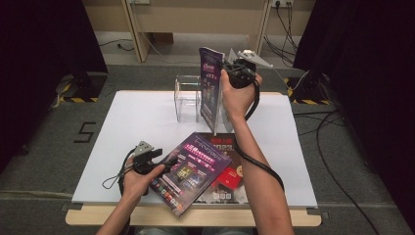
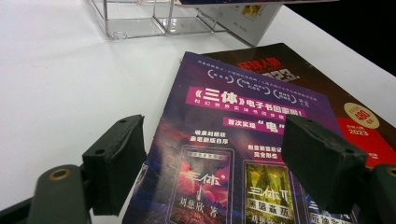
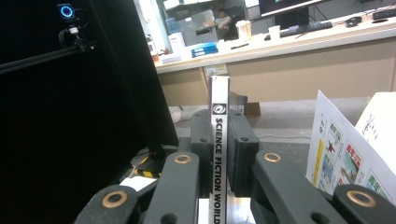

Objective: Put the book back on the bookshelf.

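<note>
My right gripper is raised over the back of the table, shut on a purple-covered magazine that it holds upright above the clear rack. In the right gripper view both pads clamp the white spine, which reads SCIENCE FICTION WORLD. Near the front edge my left gripper is low and open. Its two pads straddle the near corner of a purple magazine lying flat. That one rests on a dark red-and-black magazine.
The white board covers the tabletop. A magazine with white pages stands in the rack's right slot beside the held one. Black curtains flank the table, and cables trail on the floor at right.
</note>
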